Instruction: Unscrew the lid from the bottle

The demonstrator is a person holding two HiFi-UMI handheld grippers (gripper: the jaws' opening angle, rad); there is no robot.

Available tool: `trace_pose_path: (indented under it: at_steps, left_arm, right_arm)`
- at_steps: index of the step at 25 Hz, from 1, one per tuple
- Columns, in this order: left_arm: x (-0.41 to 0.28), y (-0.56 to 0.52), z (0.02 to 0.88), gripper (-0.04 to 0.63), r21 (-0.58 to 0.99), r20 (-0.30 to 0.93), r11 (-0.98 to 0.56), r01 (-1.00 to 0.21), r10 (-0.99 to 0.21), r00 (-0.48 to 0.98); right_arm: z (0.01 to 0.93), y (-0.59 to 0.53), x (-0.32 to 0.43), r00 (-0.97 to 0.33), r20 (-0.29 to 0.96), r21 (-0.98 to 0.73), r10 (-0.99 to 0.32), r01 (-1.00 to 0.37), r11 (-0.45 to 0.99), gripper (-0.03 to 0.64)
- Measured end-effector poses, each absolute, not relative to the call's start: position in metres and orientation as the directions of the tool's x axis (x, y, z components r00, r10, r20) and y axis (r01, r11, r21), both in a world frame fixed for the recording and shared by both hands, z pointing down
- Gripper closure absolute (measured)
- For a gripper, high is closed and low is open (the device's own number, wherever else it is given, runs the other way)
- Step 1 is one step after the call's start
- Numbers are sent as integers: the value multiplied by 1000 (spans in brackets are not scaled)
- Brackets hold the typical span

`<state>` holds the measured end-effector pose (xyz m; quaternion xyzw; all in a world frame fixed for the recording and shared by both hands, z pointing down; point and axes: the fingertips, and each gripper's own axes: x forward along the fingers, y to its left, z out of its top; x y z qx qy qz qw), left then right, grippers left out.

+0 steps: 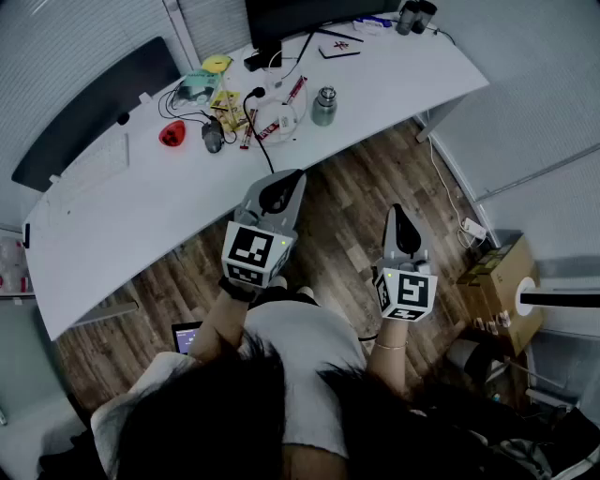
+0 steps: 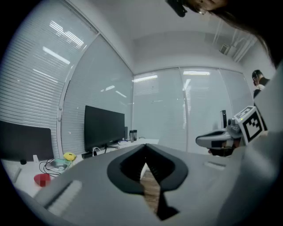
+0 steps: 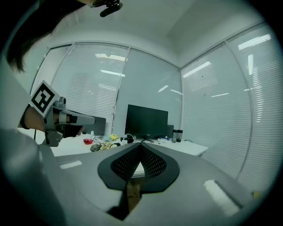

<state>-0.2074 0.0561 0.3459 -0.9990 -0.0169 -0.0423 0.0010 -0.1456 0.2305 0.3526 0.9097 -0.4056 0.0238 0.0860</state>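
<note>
Left gripper (image 1: 279,184) and right gripper (image 1: 401,217) both clenched, jaws tip to tip, nothing between them. Both are held side by side over the wood floor (image 1: 347,202), short of the desk (image 1: 141,202). Bottle (image 1: 324,105) stands upright on the desk with lid (image 1: 326,92) on, well ahead of both jaws, cable clutter (image 1: 279,118) just left of it

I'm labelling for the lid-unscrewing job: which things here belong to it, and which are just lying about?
Job: small grey metal bottle with lid; left gripper and right gripper, both shut, empty.
Lying about: small red object; dark computer mouse; white keyboard; black monitor.
</note>
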Motion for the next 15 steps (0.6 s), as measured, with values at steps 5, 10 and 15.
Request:
trace_pose_path:
  at_steps: [5, 10, 15]
  left_arm:
    - [-209, 58, 348, 537, -12, 86, -1000, 21, 20, 996]
    - [-216, 62, 350, 535, -7, 72, -1000, -3, -3, 997]
    - [-220, 72, 350, 534, -3, 70, -1000, -8, -8, 998]
  right_arm:
    - [353, 238, -144, 676, 107, 106, -729, -737, -668, 614]
    - [356, 245, -149, 664, 101, 86, -741, -748, -658, 613]
    - [355, 251, -155, 636, 94, 66, -766, -771, -633, 609]
